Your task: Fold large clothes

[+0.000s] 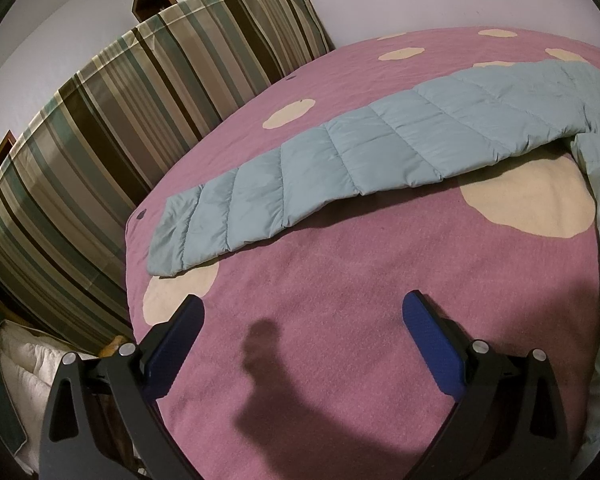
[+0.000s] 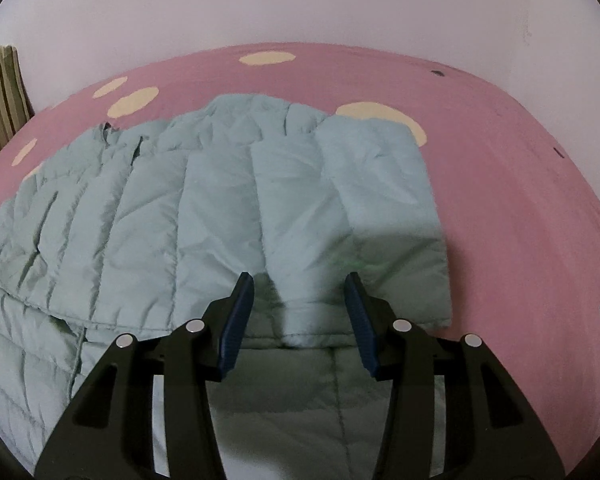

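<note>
A pale blue quilted jacket (image 2: 140, 220) lies spread on the pink blanket (image 2: 520, 200). One sleeve (image 2: 360, 200) is folded in over its body, with the cuff end nearest me. My right gripper (image 2: 299, 280) hovers just over that cuff. Its jaws stand partly apart, the fabric lies beneath the gap, and the pads do not press on it. In the left wrist view the other sleeve (image 1: 340, 160) stretches flat across the blanket (image 1: 340, 340). My left gripper (image 1: 304, 300) is wide open above bare blanket, short of that sleeve, and holds nothing.
The blanket has cream spots and covers a bed. A striped upholstered panel (image 1: 120, 120) stands along the bed's left side. White bedding (image 1: 24, 372) lies on the floor at the lower left. A plain wall (image 2: 300, 8) runs behind the bed.
</note>
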Demonstrator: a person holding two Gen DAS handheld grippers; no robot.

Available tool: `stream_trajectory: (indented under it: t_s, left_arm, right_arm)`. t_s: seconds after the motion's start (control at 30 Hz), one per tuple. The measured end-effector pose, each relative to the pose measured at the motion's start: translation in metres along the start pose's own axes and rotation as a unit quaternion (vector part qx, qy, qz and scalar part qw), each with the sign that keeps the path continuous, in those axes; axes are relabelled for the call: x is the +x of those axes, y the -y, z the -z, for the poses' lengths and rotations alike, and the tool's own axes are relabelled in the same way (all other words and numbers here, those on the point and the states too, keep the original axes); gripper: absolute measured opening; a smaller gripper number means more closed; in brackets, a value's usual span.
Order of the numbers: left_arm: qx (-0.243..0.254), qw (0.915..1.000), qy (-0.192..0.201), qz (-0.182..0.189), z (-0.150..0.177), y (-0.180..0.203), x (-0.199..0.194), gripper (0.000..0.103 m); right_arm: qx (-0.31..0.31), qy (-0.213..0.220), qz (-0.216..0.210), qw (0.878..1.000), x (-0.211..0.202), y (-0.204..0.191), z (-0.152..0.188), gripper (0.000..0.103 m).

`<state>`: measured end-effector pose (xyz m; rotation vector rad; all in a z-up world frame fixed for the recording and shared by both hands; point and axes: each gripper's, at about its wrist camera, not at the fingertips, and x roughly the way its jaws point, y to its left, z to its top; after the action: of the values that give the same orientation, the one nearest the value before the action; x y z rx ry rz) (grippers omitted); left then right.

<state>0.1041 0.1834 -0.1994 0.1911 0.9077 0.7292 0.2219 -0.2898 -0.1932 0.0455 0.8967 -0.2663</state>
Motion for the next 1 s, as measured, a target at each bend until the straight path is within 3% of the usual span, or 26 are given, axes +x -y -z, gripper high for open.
stream_trajectory:
  t_s: [0.27,0.53,0.73,0.93,0.97,1.0]
  left_arm:
    - [-0.018,0.9994,-0.01,0.028,0.0,-0.011,0.0,0.099]
    - [-0.065,0.9966,-0.02,0.047,0.001,-0.066,0.003,0.099]
    - [-0.141,0.9867,-0.053,0.061,-0.009,-0.125,0.04,0.098]
    - [-0.19,0.9718,-0.066,0.123,-0.03,-0.168,0.082,0.097]
    - [-0.198,0.9686,-0.067,0.134,-0.032,-0.174,0.087,0.091]
    - [-0.208,0.9638,-0.065,0.153,-0.034,-0.181,0.094,0.076]
  right_arm:
    - [-0.007,-0.015,0.008,1.0,0.019,-0.003,0.006,0.049]
    - [-0.009,-0.009,0.01,1.0,0.022,0.0,0.009,0.05]
    - [-0.01,-0.008,0.011,1.0,0.022,-0.002,0.009,0.05]
    - [-0.012,-0.007,0.014,1.0,0.022,-0.002,0.008,0.051]
    - [-0.012,-0.006,0.014,1.0,0.022,-0.002,0.008,0.051]
    - [-0.013,-0.006,0.015,1.0,0.022,-0.002,0.008,0.051]
